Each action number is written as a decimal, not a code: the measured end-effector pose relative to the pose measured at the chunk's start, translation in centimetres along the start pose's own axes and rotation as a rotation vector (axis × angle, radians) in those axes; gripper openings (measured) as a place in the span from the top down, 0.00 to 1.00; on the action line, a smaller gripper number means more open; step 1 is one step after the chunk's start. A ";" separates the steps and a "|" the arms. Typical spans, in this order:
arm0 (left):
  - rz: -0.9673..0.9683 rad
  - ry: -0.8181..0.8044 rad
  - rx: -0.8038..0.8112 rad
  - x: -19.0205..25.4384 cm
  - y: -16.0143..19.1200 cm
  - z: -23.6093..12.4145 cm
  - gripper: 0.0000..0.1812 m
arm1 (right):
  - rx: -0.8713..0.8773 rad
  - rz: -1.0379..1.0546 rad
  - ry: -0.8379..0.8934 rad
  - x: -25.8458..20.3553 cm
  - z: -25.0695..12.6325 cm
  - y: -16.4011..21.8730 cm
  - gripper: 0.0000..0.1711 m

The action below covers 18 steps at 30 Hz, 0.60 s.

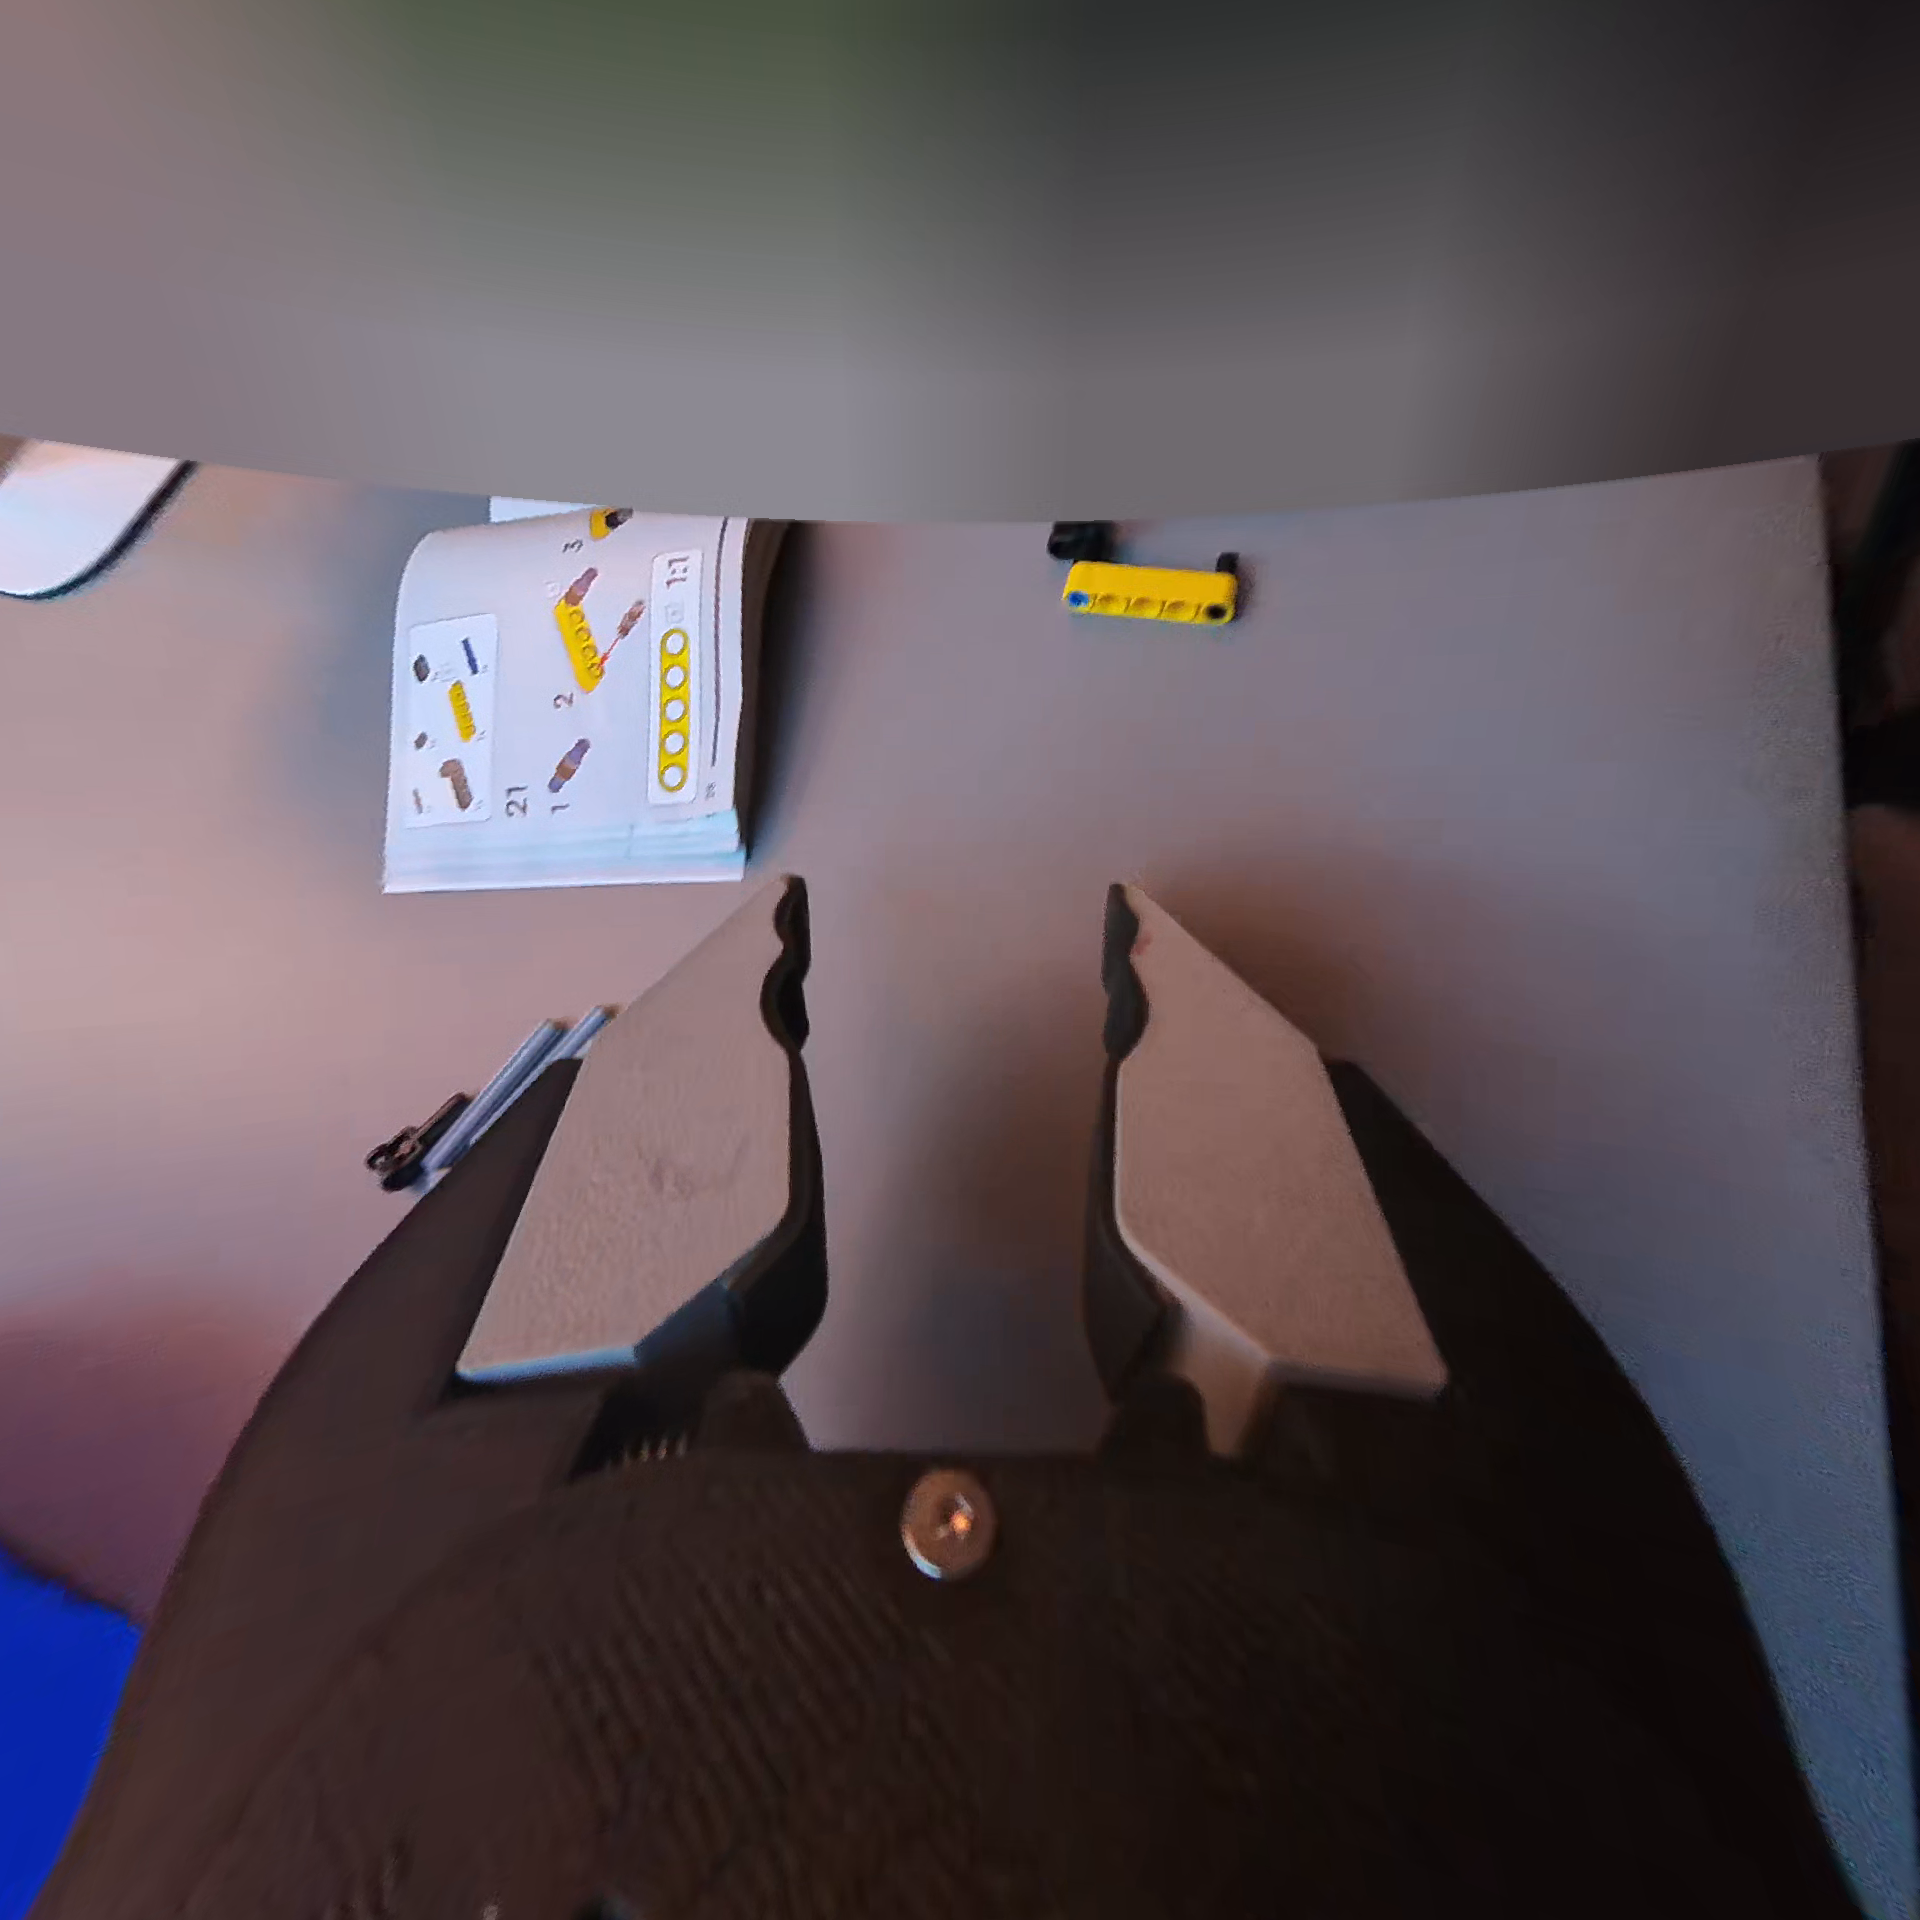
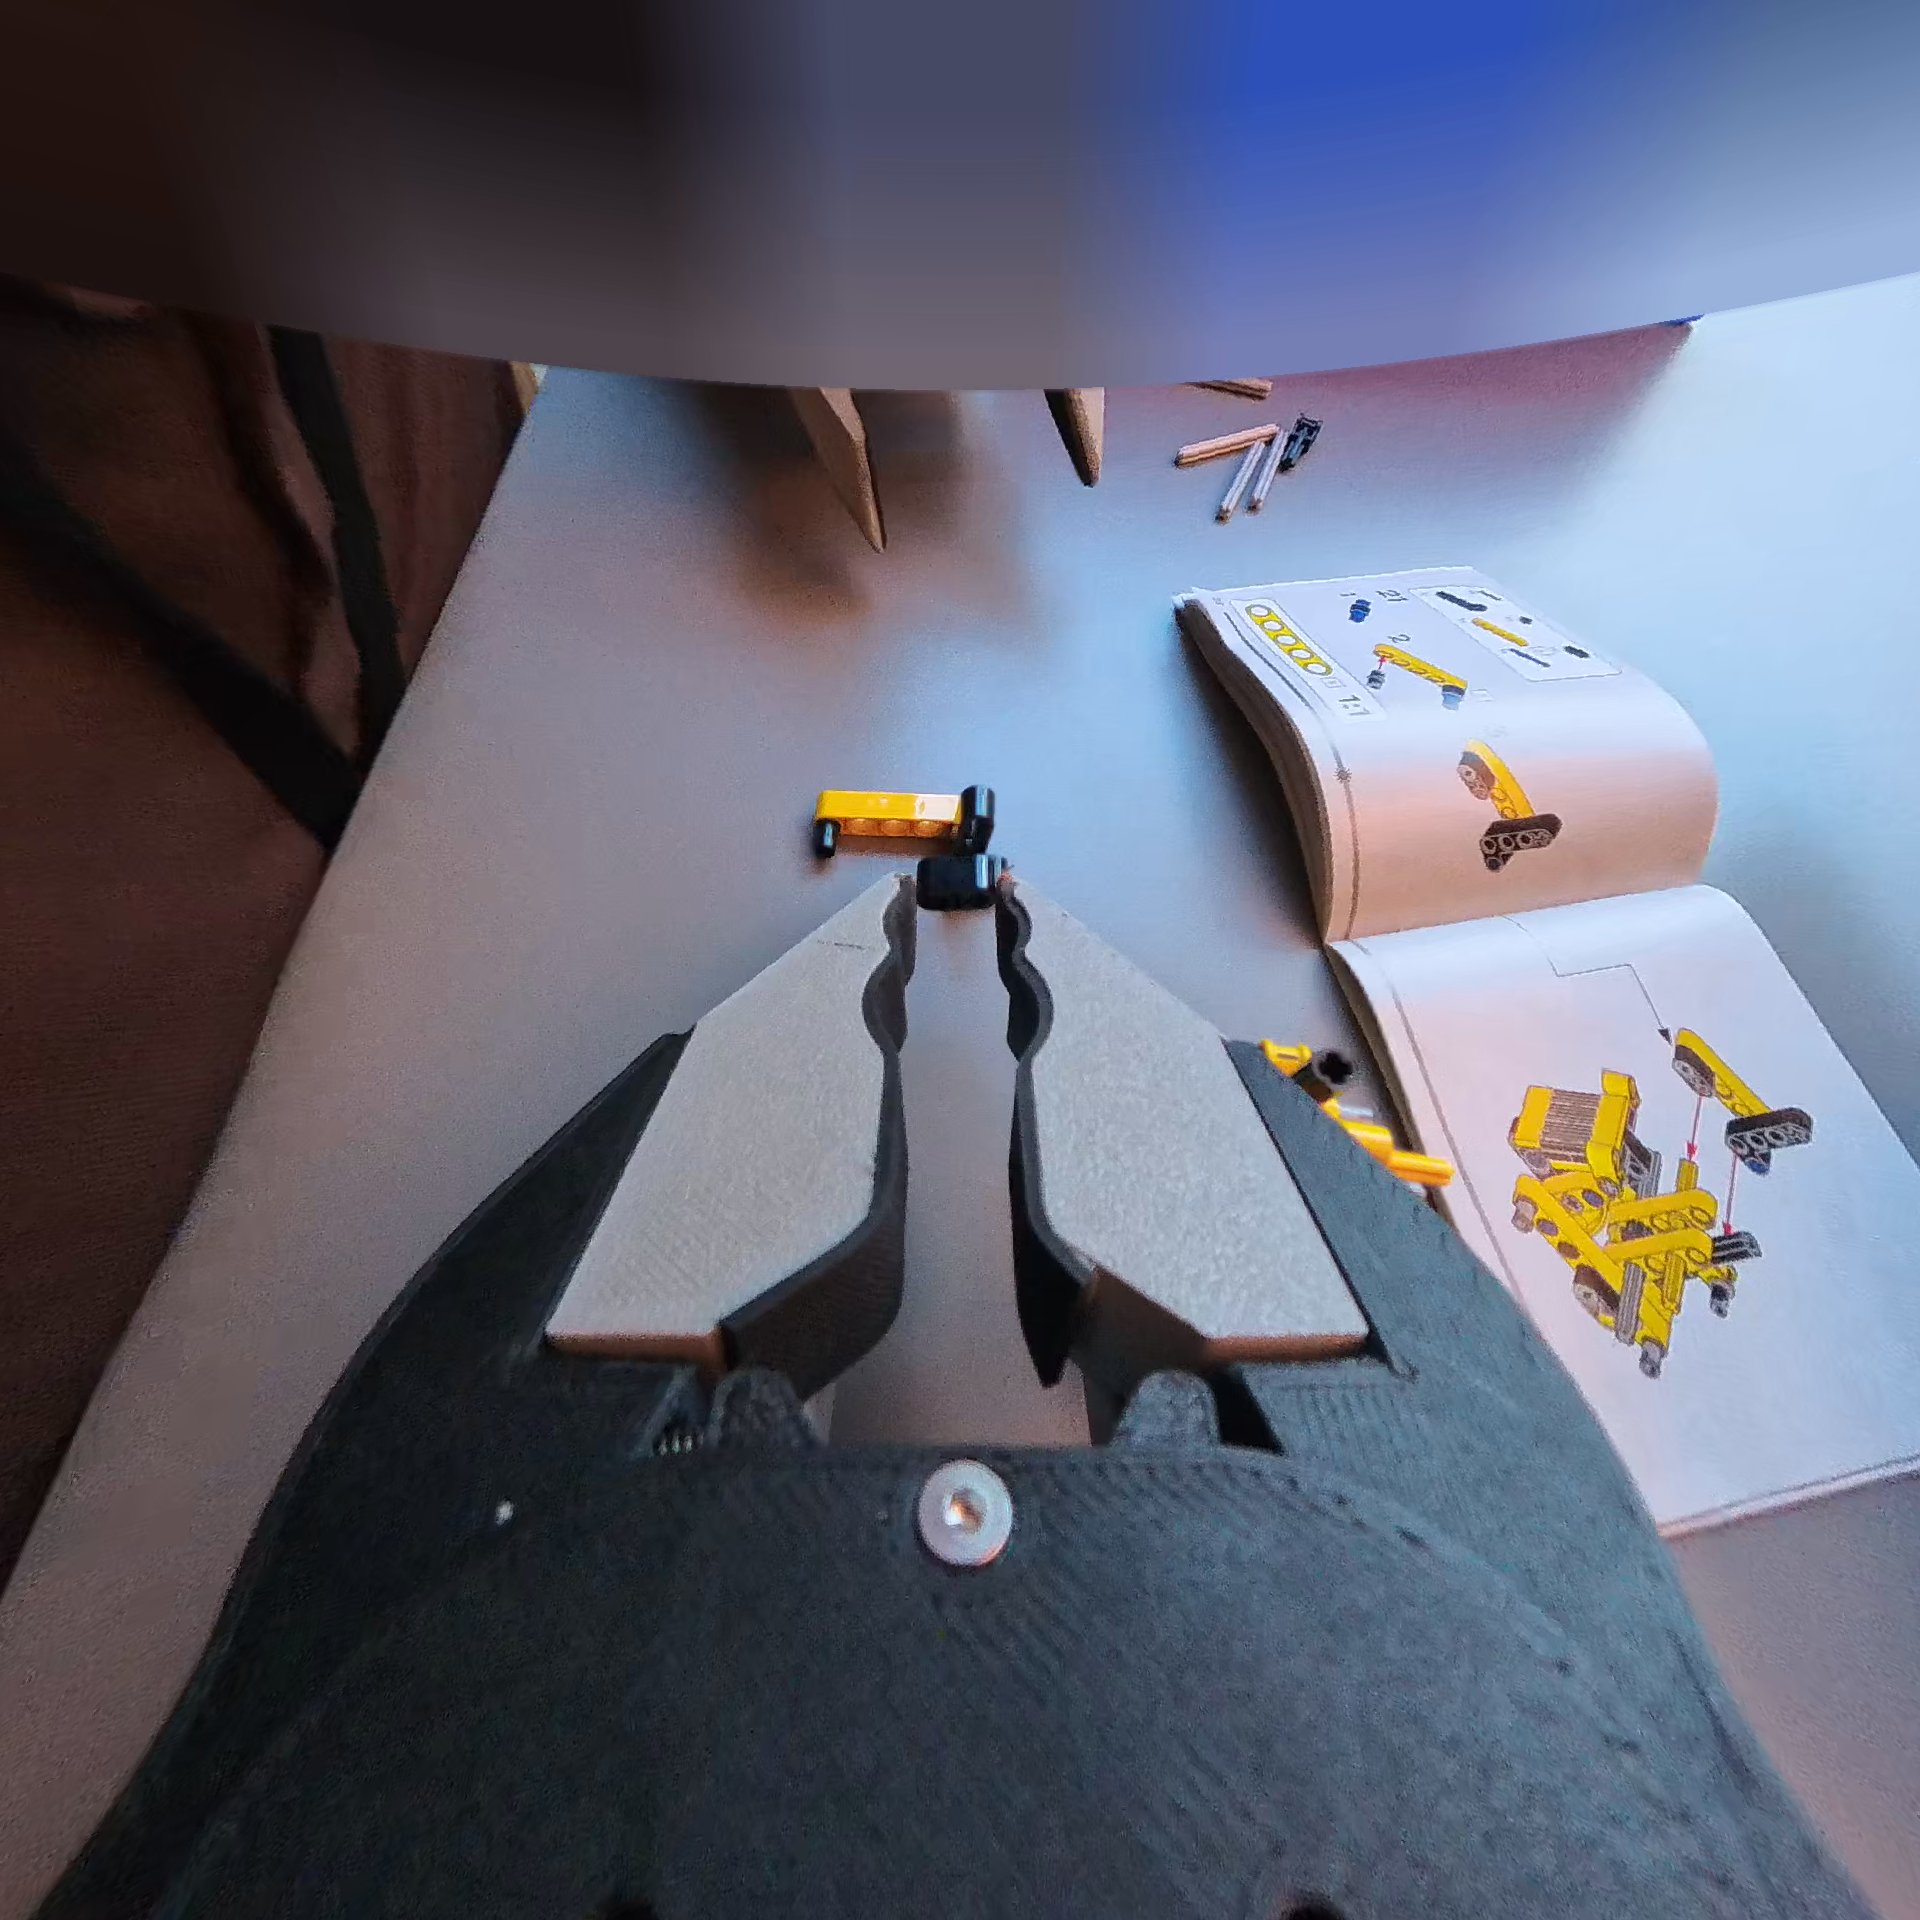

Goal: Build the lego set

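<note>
In the right wrist view, my right gripper [image 2: 954, 891] has its fingertips closed on a small black Lego piece [image 2: 961, 878], low over the grey table [image 2: 644, 675]. Just beyond it lies a yellow beam [image 2: 894, 816] with black pins at both ends. A yellow partial assembly [image 2: 1351, 1127] is mostly hidden behind the right finger. In the left wrist view, my left gripper [image 1: 951, 904] is open and empty above the table. The yellow beam [image 1: 1148, 603] lies far ahead of it to the right. The left gripper's fingertips [image 2: 857, 478] show at the far end of the right wrist view.
An open instruction booklet [image 2: 1455, 790] lies to the right of my right gripper; it also shows in the left wrist view [image 1: 566, 707]. Thin grey axles and a small black part [image 2: 1252, 468] lie at the far side, left of my left gripper [image 1: 499, 1101]. The table edge [image 2: 416, 748] runs along the left.
</note>
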<state>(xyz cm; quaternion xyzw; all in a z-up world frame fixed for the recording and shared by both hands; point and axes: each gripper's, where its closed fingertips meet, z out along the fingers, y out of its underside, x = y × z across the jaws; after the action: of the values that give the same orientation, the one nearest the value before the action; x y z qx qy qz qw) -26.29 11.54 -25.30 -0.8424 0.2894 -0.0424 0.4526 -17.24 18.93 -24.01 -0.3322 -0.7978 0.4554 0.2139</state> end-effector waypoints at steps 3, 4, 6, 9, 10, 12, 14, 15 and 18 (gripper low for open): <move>-0.012 0.015 0.027 -0.2 -0.1 -0.5 0.71 | 0.012 0.004 -0.020 0.0 0.0 -0.2 0.93; -0.031 0.026 0.049 -0.3 -0.3 -0.7 0.71 | 0.018 0.009 -0.027 -0.1 -0.1 -0.2 0.93; -0.060 0.047 0.093 -0.5 -0.7 -1.3 0.73 | 0.043 0.018 -0.033 0.0 -0.4 -0.5 0.93; -0.060 0.067 0.128 -0.3 -1.0 -1.7 0.74 | 0.075 0.033 -0.010 0.3 -0.9 -0.7 0.93; -0.052 0.069 0.123 -0.2 -1.0 -1.6 0.74 | 0.077 0.036 -0.005 0.4 -1.0 -0.7 0.93; -0.038 0.067 0.104 -0.1 -0.8 -1.4 0.75 | 0.076 0.041 -0.007 0.4 -1.0 -0.7 0.95; -0.038 0.066 0.097 -0.1 -0.7 -1.3 0.75 | 0.065 0.045 -0.019 0.3 -0.9 -0.6 0.94; -0.041 0.067 0.101 -0.1 -0.7 -1.4 0.75 | 0.061 0.044 -0.021 0.3 -0.9 -0.5 0.93; -0.047 0.065 0.117 -0.2 -0.9 -1.6 0.76 | 0.066 0.037 -0.009 0.3 -0.9 -0.6 0.93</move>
<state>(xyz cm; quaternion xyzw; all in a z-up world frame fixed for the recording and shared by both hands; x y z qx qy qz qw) -26.57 10.88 -23.62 -0.8192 0.2810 -0.0969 0.4905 -17.08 19.49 -23.05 -0.3376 -0.7771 0.4866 0.2129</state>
